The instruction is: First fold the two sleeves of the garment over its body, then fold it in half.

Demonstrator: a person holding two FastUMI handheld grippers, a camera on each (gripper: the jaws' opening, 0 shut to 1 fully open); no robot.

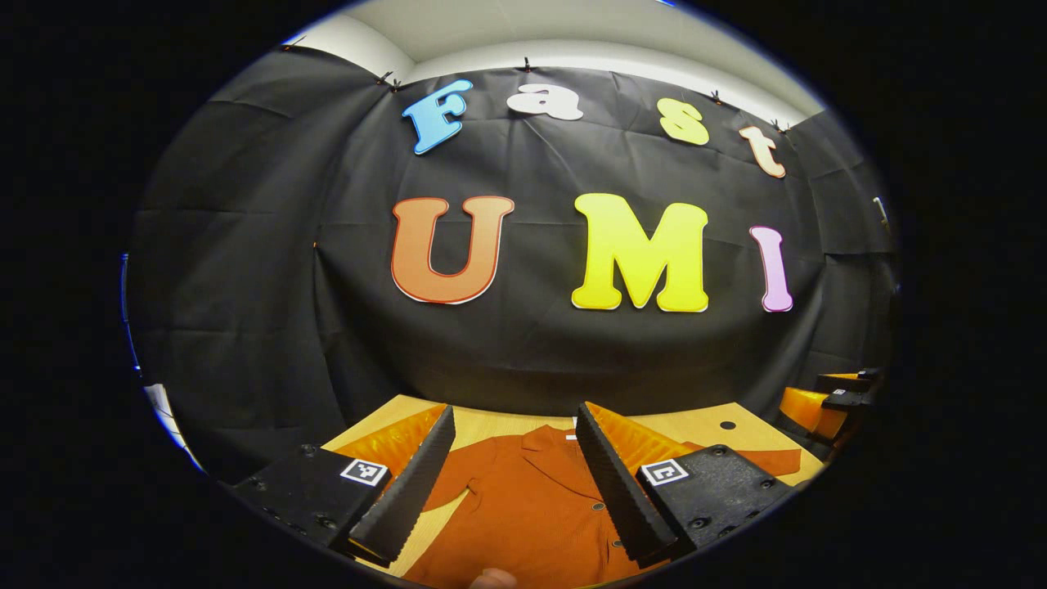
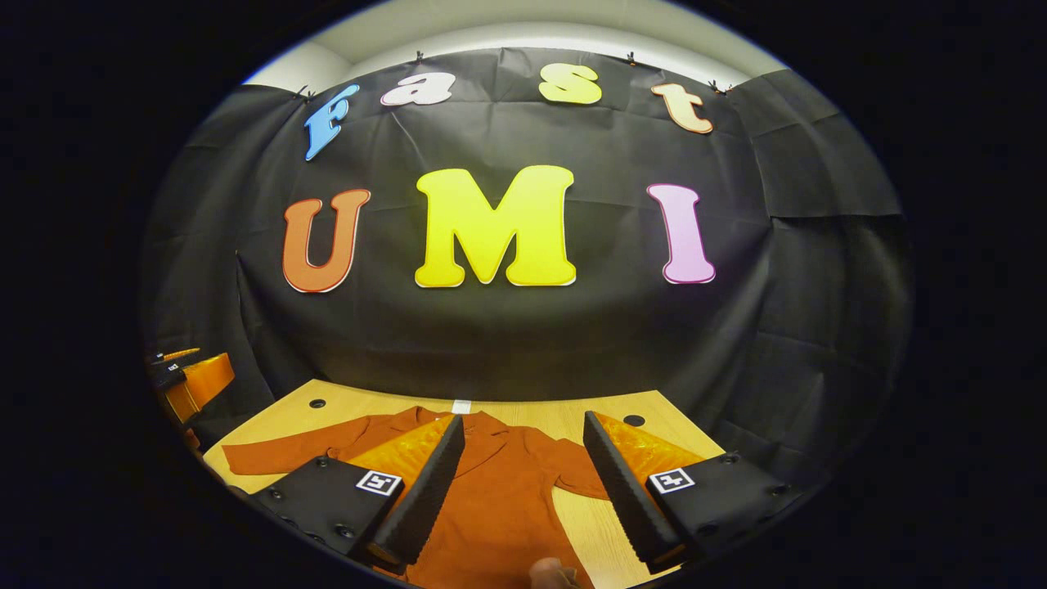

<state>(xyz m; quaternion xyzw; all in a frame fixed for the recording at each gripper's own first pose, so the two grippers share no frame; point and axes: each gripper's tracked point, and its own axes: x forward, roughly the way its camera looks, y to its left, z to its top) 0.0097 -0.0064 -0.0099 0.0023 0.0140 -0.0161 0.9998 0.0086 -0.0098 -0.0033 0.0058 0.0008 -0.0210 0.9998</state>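
My left gripper (image 1: 517, 483) hung above the table with its two ridged, wedge-shaped fingers (image 1: 413, 483) spread wide and nothing between them; the right gripper (image 2: 515, 487) sat the same way in its own view, jaws apart and empty, well above the cloth. Below both lay the one garment (image 1: 532, 499), a rust-orange buttoned shirt with a collar (image 2: 483, 429), spread flat and face up on the table (image 1: 695, 425). In the right gripper view I counted both sleeves out to the sides: the left sleeve (image 2: 282, 454) stretched long toward the table's left edge, the right sleeve (image 2: 581, 474) shorter and angled toward the near right. A few small dark buttons (image 1: 598, 506) ran down the front. The tabletop was pale wood, smooth, with two round dark holes (image 2: 634, 420) near its far corners and a small white mark (image 2: 461, 406) at the far edge by the collar. Behind it hung a creased black cloth wall (image 2: 523, 343), with a strip of pale ceiling (image 2: 523, 33) above. From the left gripper view I could see the other gripper (image 1: 834, 401) at the far right edge.
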